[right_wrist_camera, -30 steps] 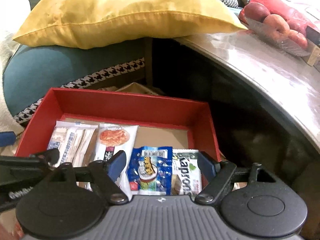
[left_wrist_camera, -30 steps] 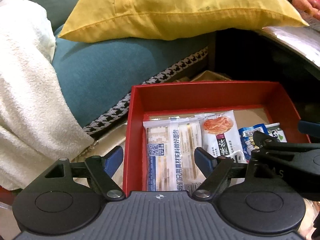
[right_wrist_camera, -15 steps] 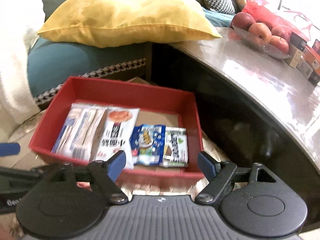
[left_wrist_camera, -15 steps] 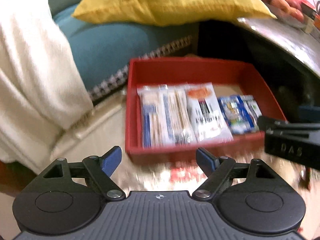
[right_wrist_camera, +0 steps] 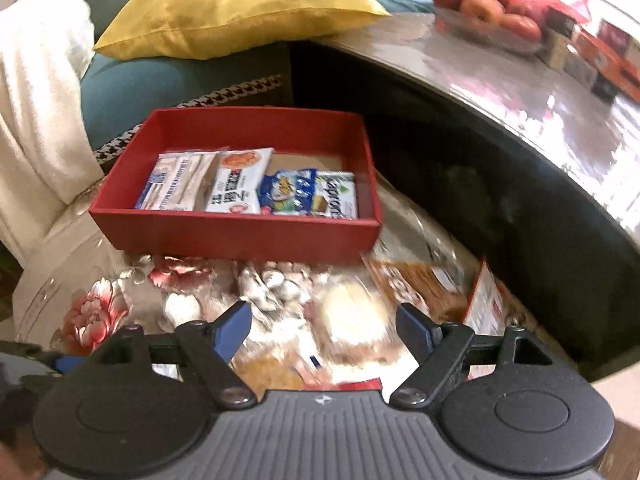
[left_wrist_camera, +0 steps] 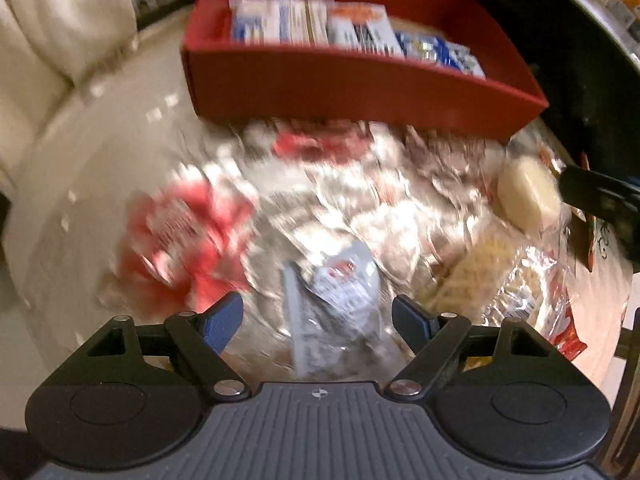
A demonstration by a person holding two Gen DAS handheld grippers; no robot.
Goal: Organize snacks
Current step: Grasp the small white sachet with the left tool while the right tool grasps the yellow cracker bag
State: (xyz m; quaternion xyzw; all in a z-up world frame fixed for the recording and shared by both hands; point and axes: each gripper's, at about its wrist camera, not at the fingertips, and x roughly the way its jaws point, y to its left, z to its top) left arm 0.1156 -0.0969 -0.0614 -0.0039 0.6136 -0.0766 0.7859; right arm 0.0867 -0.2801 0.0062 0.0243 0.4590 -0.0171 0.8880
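Snacks: red box (right_wrist_camera: pixel 240 236) partly filled, four packets lie flat inside it.
I judge several loose packets (right_wrist_camera: pixel 352 320) left on the floral cloth just in front of it; my left gripper (left_wrist_camera: pixel 318 316) and right gripper (right_wrist_camera: pixel 324 322) both hang spread, holding nothing.

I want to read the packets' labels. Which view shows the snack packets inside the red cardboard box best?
The right wrist view: it looks down into the red cardboard box, four snack packets lying side by side, fairly sharp. The left wrist view shows them blurred, half hidden behind the near wall.
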